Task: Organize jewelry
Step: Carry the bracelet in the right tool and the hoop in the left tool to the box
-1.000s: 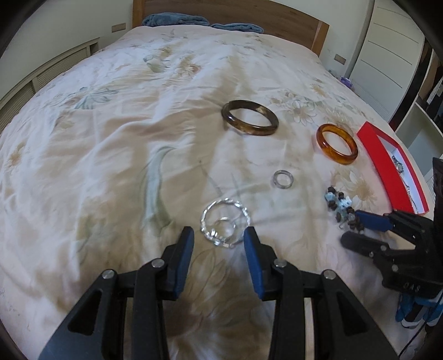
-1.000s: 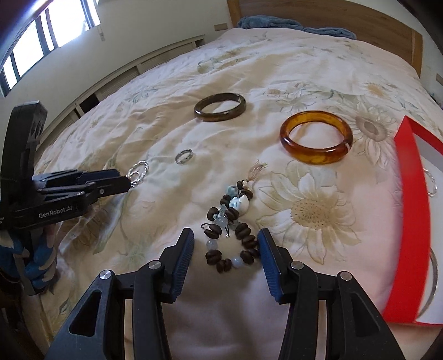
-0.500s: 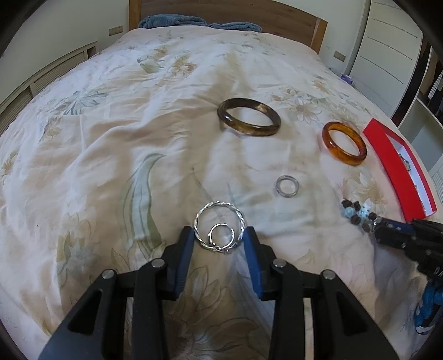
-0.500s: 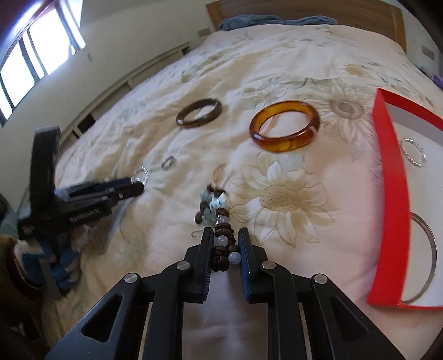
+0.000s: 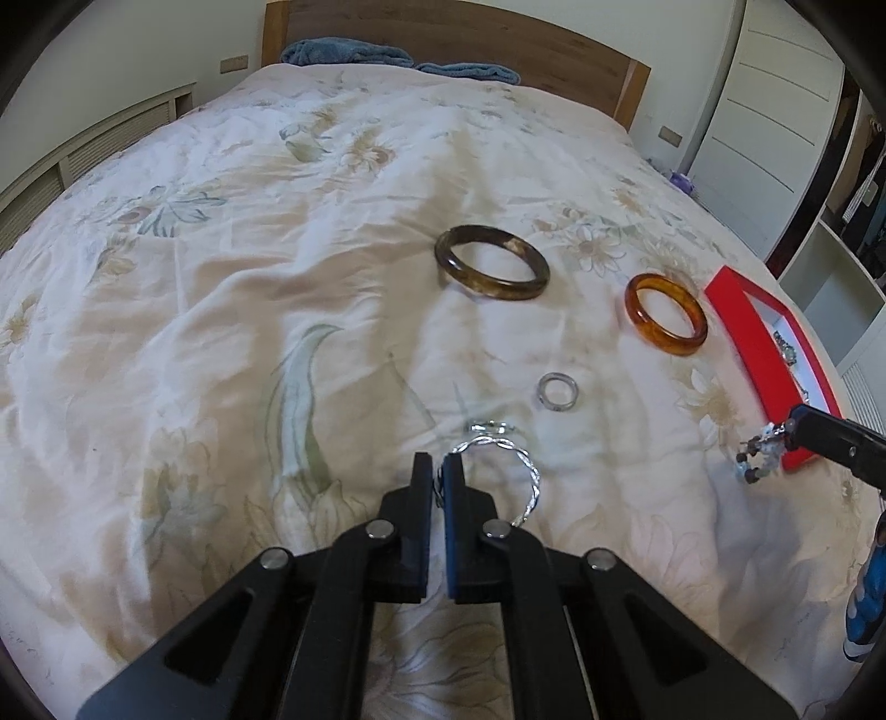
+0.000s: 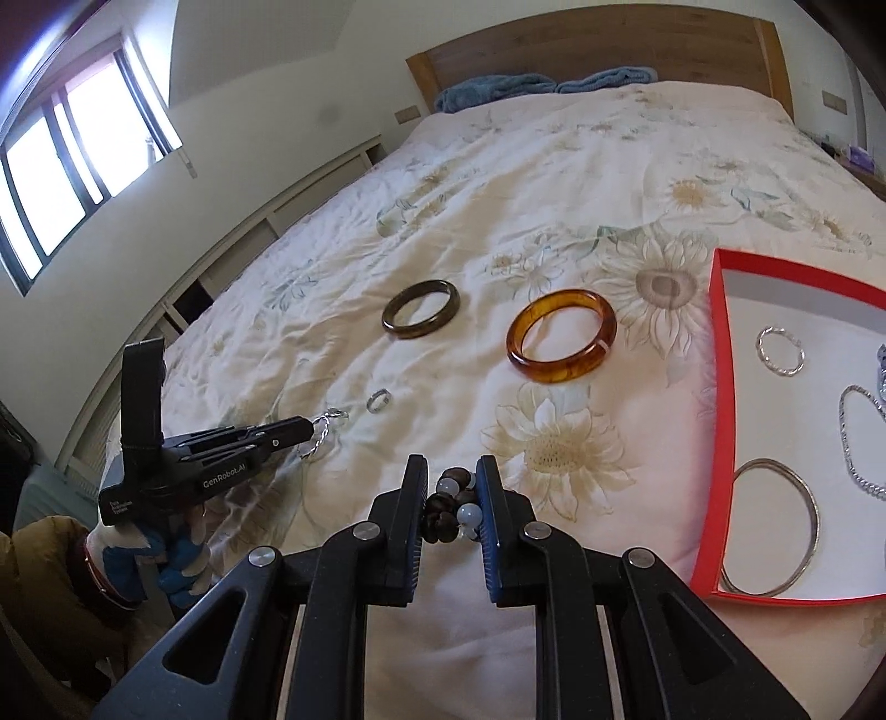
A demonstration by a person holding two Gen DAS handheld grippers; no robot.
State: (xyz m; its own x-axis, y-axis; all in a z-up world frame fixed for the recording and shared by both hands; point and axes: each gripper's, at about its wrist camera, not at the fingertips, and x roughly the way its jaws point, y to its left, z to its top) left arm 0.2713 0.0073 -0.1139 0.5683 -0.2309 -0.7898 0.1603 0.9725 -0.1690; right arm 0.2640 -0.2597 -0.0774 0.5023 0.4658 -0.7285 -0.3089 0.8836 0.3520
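Note:
My left gripper (image 5: 437, 468) is shut on a twisted silver bangle (image 5: 526, 476) and holds it just above the bedspread; it also shows in the right wrist view (image 6: 318, 435). My right gripper (image 6: 451, 471) is shut on a beaded bracelet (image 6: 451, 507) of brown and pale beads, lifted off the bed; the beads hang from it in the left wrist view (image 5: 756, 457). A small silver ring (image 5: 558, 392), a dark brown bangle (image 5: 492, 270) and an amber bangle (image 5: 666, 314) lie on the bed. A red box (image 6: 720, 387) holds several silver pieces.
The bed has a floral cream cover (image 5: 221, 277) and a wooden headboard (image 5: 454, 39) with blue towels (image 5: 343, 52). White wardrobe doors (image 5: 775, 111) stand at the right. A low slatted unit (image 6: 249, 238) and a window (image 6: 72, 149) are on the left.
The left gripper has closed on the twisted silver bangle and lifted its edge. The right gripper has raised the beaded bracelet off the bed and moved toward the red box.

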